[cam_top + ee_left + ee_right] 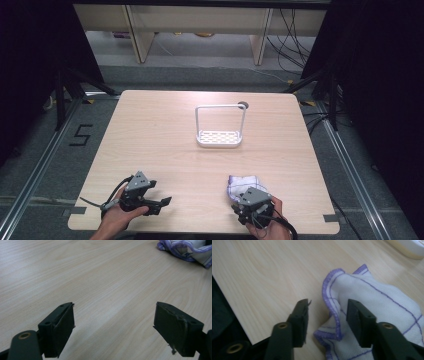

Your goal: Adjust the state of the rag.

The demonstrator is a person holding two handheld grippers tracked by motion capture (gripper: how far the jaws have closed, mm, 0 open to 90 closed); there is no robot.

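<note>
Right tongs (327,312) half-spread, straddling the white cloth's (372,295) purple hem, not pinching; should bite deeper before lifting. Left tongs (113,325) spread, empty.

The right gripper (248,196) covers the near half of the cloth (240,183); whether its jaws pinch the hem is unclear.
</note>
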